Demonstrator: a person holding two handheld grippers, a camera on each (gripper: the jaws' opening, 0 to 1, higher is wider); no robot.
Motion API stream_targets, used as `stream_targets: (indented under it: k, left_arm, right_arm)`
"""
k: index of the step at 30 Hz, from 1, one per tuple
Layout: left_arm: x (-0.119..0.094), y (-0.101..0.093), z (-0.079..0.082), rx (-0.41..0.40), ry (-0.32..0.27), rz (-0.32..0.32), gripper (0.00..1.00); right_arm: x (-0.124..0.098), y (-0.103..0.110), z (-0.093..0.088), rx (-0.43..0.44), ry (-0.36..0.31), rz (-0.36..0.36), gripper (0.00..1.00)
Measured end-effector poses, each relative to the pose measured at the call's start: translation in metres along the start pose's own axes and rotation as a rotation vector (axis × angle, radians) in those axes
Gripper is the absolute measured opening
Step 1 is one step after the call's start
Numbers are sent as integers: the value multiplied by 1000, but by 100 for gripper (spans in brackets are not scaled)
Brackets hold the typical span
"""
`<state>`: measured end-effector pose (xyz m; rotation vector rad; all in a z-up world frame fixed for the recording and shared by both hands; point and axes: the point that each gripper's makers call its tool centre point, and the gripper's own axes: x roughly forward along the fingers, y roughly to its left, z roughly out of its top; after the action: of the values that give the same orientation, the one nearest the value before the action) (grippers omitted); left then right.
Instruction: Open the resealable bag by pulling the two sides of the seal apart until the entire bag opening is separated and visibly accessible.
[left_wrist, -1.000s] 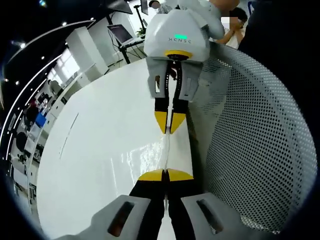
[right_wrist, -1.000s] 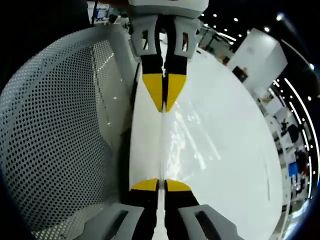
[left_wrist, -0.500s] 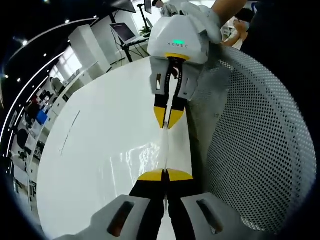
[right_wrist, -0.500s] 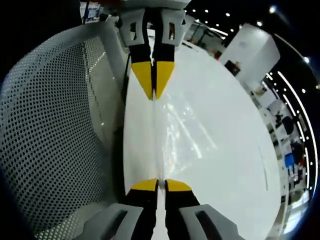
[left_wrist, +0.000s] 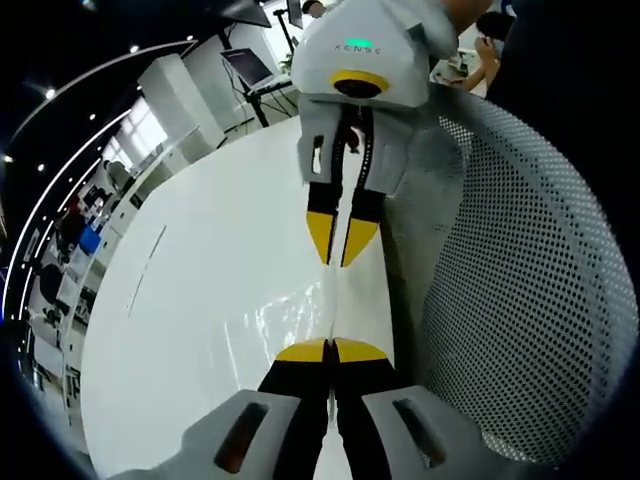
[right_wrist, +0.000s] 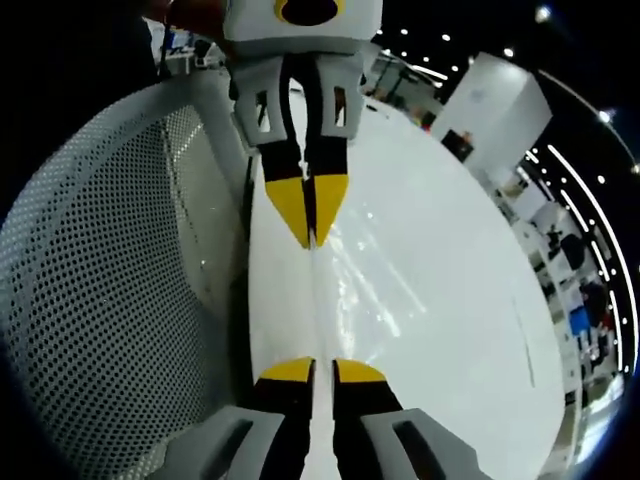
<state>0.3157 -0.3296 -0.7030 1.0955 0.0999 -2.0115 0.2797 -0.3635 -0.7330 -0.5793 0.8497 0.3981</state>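
- White glossy tabletop (left_wrist: 200, 300) spreads under both my tools, with a white perforated mesh basket (left_wrist: 520, 300) curving along its edge and an office with ceiling lights behind.
- My left gripper (left_wrist: 330, 350) has its yellow-tipped jaws pressed together on the thin edge of the clear resealable plastic bag (left_wrist: 335, 300); in the right gripper view it comes in from 12 o'clock (right_wrist: 312, 235), also clamped on that edge.
- My right gripper (right_wrist: 320, 370) pinches the same bag (right_wrist: 318, 300) between its jaws with a narrow slit between them; in the left gripper view it hangs at 12 o'clock (left_wrist: 335, 255).
- The bag stretches taut as a narrow strip between the two grippers, just above the table and beside the basket; its seal looks unseparated.
- Compared with half a second ago, the opposite gripper looms larger and closer in each view, and the strip of bag between the tips has shortened.
- Small grey letters sit beside a green light on the right gripper's housing; they are too blurred for me to read.
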Motion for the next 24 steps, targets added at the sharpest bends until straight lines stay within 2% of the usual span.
stream_targets:
  k: [10, 15, 24]
  left_arm:
    - [-1, 2, 5, 8, -18, 6, 0]
    - [-1, 4, 0, -6, -17, 14, 0]
    - [0, 4, -20, -27, 43, 27, 0]
  right_arm:
    - [9, 2, -2, 0, 12, 18, 1]
    - [9, 4, 0, -12, 15, 20, 0]
    - [-4, 2, 12, -8, -2, 5, 0]
